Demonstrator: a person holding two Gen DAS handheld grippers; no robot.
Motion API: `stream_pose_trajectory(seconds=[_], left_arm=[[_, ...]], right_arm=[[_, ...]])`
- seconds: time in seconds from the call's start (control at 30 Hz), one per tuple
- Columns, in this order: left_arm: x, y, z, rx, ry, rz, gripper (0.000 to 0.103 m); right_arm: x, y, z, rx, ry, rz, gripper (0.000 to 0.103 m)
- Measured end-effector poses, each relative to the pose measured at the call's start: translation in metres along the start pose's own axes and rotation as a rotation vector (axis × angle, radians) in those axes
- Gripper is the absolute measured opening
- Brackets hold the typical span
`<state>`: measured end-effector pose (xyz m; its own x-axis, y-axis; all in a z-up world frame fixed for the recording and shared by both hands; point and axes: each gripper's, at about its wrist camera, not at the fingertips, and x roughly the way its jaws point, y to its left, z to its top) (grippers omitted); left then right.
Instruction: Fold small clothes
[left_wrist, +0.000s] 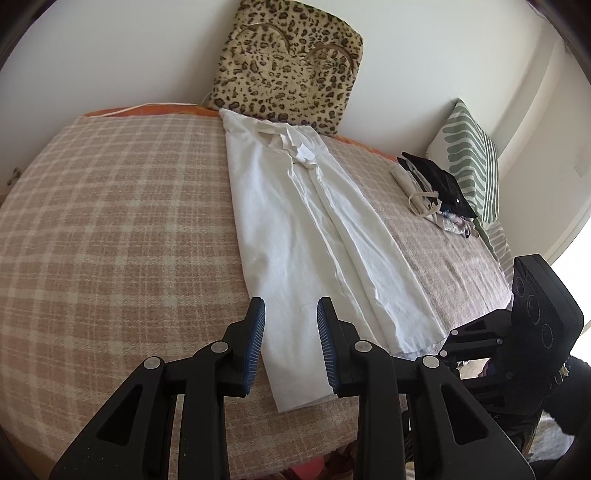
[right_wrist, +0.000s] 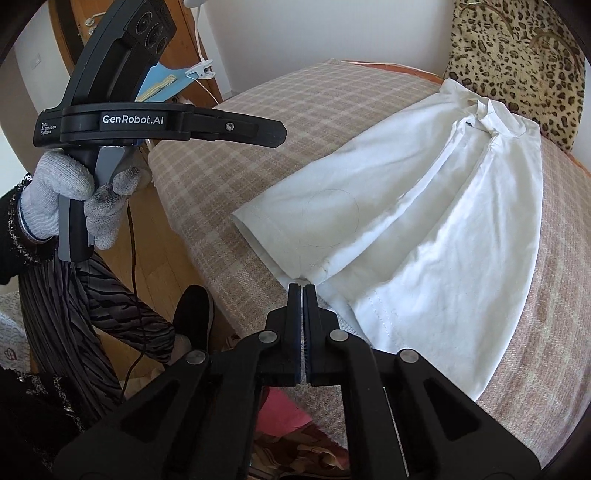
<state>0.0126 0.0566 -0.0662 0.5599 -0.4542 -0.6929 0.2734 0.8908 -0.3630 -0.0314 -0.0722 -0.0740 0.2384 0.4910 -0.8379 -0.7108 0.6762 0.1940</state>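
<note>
**On the bed, a white shirt half folded**

Across the checked blanket (left_wrist: 110, 206) of the bed lies the white shirt (left_wrist: 295, 221), its sides folded inward, collar toward the leopard-print cushion (left_wrist: 284, 62). The right tongs (right_wrist: 303, 286) are clenched on the shirt's near hem at the bed's edge. The left tongs (left_wrist: 290, 314) hover released above the hem, gripped by a gloved hand (right_wrist: 70, 192). Folded clothes (left_wrist: 436, 188) sit beside a striped pillow (left_wrist: 472, 158).

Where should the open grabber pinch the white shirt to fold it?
Probably the bottom hem corner of the white shirt, coming from the bed's near edge. The shirt lies flat with both sides folded in, hem nearest, and the left gripper hangs open right above it. The right gripper already pinches the hem.
</note>
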Motion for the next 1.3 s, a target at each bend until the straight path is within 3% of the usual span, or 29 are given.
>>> stream_pose_trajectory(seconds=[0.13, 0.33, 0.47, 0.63, 0.73, 0.8, 0.9, 0.93, 0.97, 1.03, 1.2, 1.3], left_arm=[[0.001, -0.004, 0.000, 0.008, 0.000, -0.002, 0.027], [0.004, -0.008, 0.003, 0.013, -0.002, -0.001, 0.027], [0.004, -0.010, 0.005, 0.011, -0.006, -0.004, 0.027], [0.008, -0.015, 0.006, 0.006, 0.003, -0.011, 0.027], [0.011, -0.020, 0.007, 0.022, 0.004, -0.006, 0.027], [0.012, -0.023, 0.007, 0.029, 0.006, 0.000, 0.027], [0.012, -0.022, 0.007, 0.024, 0.016, 0.003, 0.027], [0.012, -0.021, 0.006, 0.021, 0.020, 0.008, 0.027], [0.011, -0.019, 0.005, 0.014, 0.024, 0.014, 0.027], [0.011, -0.014, 0.002, 0.000, 0.037, 0.020, 0.027], [0.012, -0.006, -0.010, -0.004, 0.085, 0.054, 0.027], [0.014, 0.001, -0.018, -0.025, 0.128, 0.055, 0.027]], right_arm=[[-0.014, 0.001, -0.010, 0.025, -0.004, 0.011, 0.001], [-0.067, -0.036, -0.044, 0.159, -0.008, -0.108, 0.001], [-0.131, -0.073, -0.091, 0.334, -0.017, -0.268, 0.001], [-0.219, -0.128, -0.177, 0.624, -0.014, -0.491, 0.001], [-0.259, -0.148, -0.218, 0.760, 0.039, -0.671, 0.001], [-0.279, -0.165, -0.244, 0.911, 0.039, -0.705, 0.001], [-0.289, -0.176, -0.251, 0.978, 0.060, -0.745, 0.009], [-0.289, -0.176, -0.249, 0.976, 0.054, -0.734, 0.026], [-0.288, -0.174, -0.243, 0.967, 0.036, -0.712, 0.052], [-0.287, -0.162, -0.227, 0.923, -0.057, -0.647, 0.068], [-0.272, -0.140, -0.186, 0.867, -0.262, -0.267, 0.068], [-0.244, -0.139, -0.169, 0.871, -0.252, -0.148, 0.068]])
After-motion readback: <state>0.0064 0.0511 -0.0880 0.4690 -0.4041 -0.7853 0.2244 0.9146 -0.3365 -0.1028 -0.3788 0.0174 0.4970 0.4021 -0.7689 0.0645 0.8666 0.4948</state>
